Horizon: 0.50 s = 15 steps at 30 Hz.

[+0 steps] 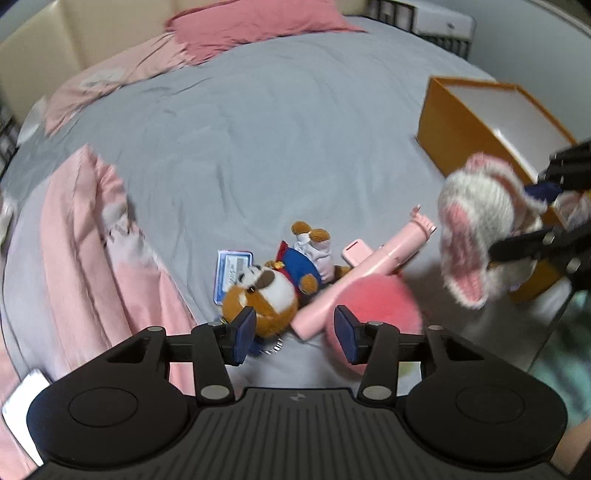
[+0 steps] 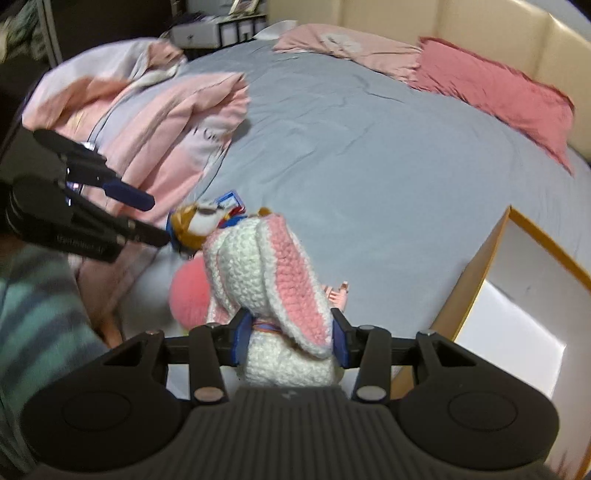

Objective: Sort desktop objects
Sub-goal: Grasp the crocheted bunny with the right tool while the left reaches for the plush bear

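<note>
My right gripper [image 2: 288, 341] is shut on a white and pink crocheted bunny [image 2: 273, 280] and holds it above the bed; the bunny also shows in the left wrist view [image 1: 480, 225]. My left gripper [image 1: 293, 332] is open and empty, just above a brown plush dog in a blue outfit [image 1: 269, 291], a pink tube-shaped device [image 1: 369, 269] and a pink fluffy ball [image 1: 376, 306], which lie together on the grey bedsheet [image 1: 258, 140]. An orange box with a white inside [image 1: 487, 118] stands open at the right.
A folded pink quilt [image 1: 85, 251] lies left of the toys. Pink pillows [image 1: 251, 26] lie by the cream headboard. A blue-edged card [image 1: 231, 273] lies beside the plush dog. The orange box [image 2: 517, 295] is just right of my right gripper.
</note>
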Available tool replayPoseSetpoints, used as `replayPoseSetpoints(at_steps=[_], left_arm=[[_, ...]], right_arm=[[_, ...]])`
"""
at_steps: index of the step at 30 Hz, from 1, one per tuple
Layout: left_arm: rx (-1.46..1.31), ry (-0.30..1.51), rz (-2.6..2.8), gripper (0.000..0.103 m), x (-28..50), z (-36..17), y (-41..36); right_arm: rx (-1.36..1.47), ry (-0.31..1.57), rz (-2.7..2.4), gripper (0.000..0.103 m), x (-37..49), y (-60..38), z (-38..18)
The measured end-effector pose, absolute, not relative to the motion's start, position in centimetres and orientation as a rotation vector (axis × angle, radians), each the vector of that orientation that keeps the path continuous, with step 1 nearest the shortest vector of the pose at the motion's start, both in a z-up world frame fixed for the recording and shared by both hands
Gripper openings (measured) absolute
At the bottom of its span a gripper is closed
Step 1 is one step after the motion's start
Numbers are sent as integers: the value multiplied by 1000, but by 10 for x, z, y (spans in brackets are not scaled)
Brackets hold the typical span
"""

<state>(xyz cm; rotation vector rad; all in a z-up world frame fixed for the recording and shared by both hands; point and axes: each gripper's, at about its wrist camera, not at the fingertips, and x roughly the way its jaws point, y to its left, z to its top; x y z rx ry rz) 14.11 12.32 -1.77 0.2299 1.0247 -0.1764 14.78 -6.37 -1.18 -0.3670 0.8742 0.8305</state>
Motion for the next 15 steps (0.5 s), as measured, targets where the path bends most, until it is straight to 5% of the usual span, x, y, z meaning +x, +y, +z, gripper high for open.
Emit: replayPoseSetpoints(at_steps=[15], left_arm=[[514, 1111, -245, 61, 190, -82, 112]], right_arm=[[-164, 953, 785, 46, 163, -81, -26]])
